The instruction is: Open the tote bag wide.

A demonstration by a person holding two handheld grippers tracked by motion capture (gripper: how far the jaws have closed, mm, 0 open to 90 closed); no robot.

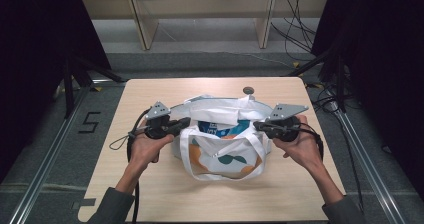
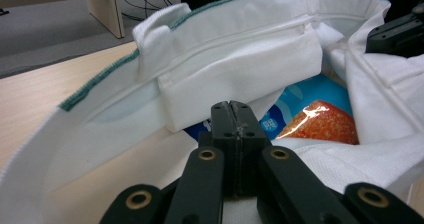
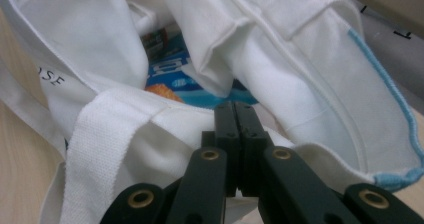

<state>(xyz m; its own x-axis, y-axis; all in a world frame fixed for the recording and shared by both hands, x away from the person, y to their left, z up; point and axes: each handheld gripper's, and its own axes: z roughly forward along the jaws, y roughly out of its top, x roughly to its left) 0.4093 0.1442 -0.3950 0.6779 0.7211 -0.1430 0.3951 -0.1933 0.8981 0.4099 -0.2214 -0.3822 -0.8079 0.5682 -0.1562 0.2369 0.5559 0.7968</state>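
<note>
A white tote bag (image 1: 225, 159) with orange and teal prints stands open at the middle of the table. Inside it lies a blue snack packet (image 1: 220, 129) with an orange picture (image 2: 320, 121). My left gripper (image 1: 185, 122) is at the bag's left rim, jaws shut with white fabric (image 2: 240, 59) pinched at them. My right gripper (image 1: 256, 125) is at the right rim, shut on the cloth (image 3: 300, 84) in the same way. The two hold the mouth spread wide. The packet (image 3: 175, 71) shows between the bag's walls. The right gripper (image 2: 395, 31) is seen across the opening.
The pale wooden table (image 1: 150, 194) has bare room all around the bag. A small dark round object (image 1: 248, 90) lies near the far edge. Beyond are wooden shelf legs (image 1: 142, 26) and cables (image 1: 295, 29) on the floor. Dark stands flank both sides.
</note>
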